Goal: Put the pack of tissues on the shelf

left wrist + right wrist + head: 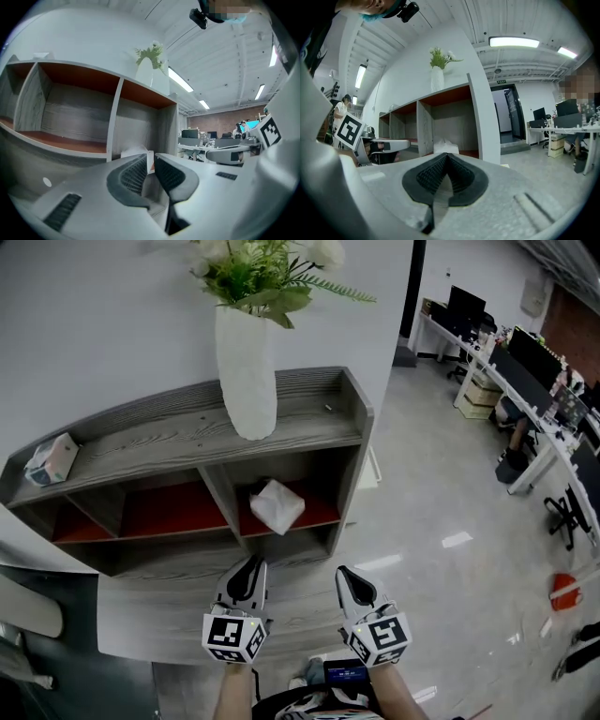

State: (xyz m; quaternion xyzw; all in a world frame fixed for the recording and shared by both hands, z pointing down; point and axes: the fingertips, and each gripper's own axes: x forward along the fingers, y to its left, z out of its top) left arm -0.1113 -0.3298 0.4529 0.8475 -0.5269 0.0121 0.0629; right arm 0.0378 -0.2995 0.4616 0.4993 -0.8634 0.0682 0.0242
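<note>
Tissue pack [277,505] lies tilted in the shelf's [169,432] right compartment, near the front lip; it may slide out. Left tongs [248,565] are slightly spread and empty; right tongs [346,575] are pressed together.

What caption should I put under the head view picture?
The left gripper and right gripper, both empty, face a grey shelf; pack of tissues lies in its right compartment, below a white vase.
</note>
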